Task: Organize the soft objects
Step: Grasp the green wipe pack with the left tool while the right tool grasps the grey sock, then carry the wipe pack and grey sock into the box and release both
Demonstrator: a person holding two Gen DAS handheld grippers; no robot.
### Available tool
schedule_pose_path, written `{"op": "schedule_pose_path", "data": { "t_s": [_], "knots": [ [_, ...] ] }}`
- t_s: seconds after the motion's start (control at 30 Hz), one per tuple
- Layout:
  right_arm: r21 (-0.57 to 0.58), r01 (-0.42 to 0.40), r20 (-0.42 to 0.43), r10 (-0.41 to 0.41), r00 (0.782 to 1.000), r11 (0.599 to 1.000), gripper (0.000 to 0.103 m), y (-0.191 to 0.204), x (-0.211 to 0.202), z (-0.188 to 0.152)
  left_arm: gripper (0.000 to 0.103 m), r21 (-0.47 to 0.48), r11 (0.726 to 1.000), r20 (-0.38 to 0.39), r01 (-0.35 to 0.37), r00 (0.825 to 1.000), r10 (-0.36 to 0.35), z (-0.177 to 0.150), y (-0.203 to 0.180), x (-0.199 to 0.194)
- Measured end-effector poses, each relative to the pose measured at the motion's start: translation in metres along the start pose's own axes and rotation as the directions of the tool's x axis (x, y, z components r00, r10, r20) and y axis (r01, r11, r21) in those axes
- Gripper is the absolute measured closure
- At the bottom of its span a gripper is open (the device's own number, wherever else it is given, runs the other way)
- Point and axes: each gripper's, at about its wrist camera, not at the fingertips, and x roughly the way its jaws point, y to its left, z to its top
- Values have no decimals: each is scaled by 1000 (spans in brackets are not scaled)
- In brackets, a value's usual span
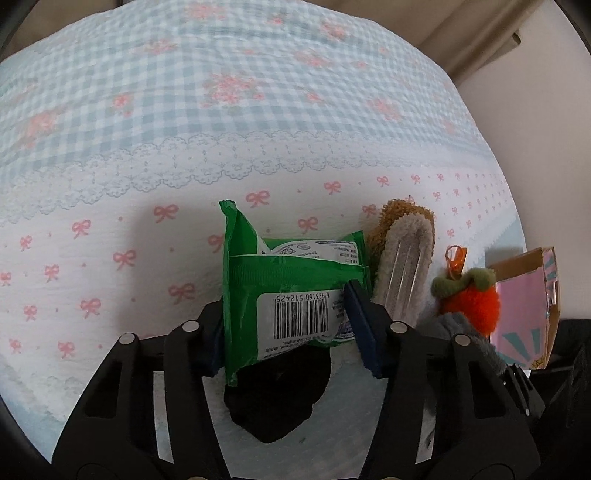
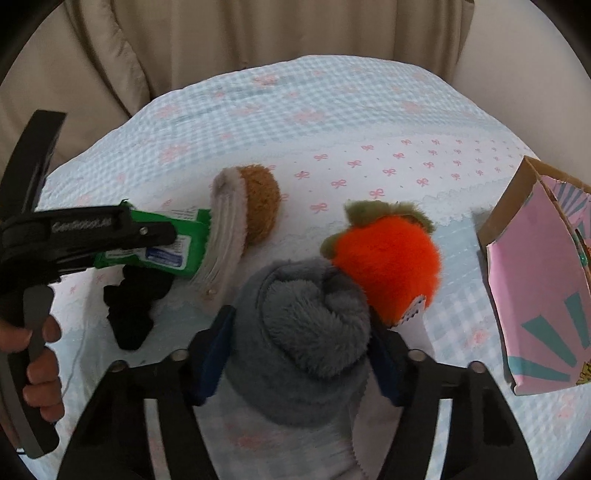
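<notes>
My left gripper (image 1: 291,332) is shut on a green wipes pack (image 1: 291,284) with a barcode label, held just above a black fabric item (image 1: 277,398) on the bed. The pack also shows in the right wrist view (image 2: 166,243), with the left gripper (image 2: 92,232) clamped on it. My right gripper (image 2: 303,354) is shut on a rolled grey fleece cloth (image 2: 306,332). An orange plush fruit (image 2: 391,266) with a green leafy top touches the roll's far right side. A brown and white furry slipper (image 2: 240,221) lies beside the pack.
The bed cover (image 1: 258,92) has blue gingham, lace trim and pink bows. A pink and teal paper bag (image 2: 543,295) lies open at the right edge. Beige curtains (image 2: 258,33) hang behind the bed. A hand (image 2: 37,369) holds the left gripper's handle.
</notes>
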Motion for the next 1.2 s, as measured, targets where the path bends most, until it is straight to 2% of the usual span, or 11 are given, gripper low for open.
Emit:
{"op": "schedule_pose_path", "data": {
  "t_s": [0.13, 0.23, 0.47, 0.77, 0.97, 1.2],
  "knots": [
    [-23, 12, -8, -13, 1000, 1000, 58, 0, 1, 4, 62, -11, 1000, 10, 3, 1000, -3, 2, -1, -8],
    [-21, 6, -4, -6, 1000, 1000, 63, -1, -8, 5, 65, -10, 1000, 16, 3, 1000, -2, 3, -4, -19],
    [6, -13, 28, 13, 1000, 1000, 65, -4, -38, 8, 67, -10, 1000, 49, 8, 999, -8, 3, -11, -52],
    [6, -32, 76, 32, 997, 999, 65, -1, -100, 22, 69, -28, 999, 105, 17, 994, -14, 1, -28, -125],
    [-11, -52, 129, 53, 990, 999, 65, -2, -160, 37, 69, -30, 999, 153, 13, 988, -8, -6, -59, -188],
    [-4, -73, 185, 73, 980, 997, 65, -23, -231, 57, 69, -25, 1000, 208, 15, 978, -10, -20, -110, -252]
  ]
}}
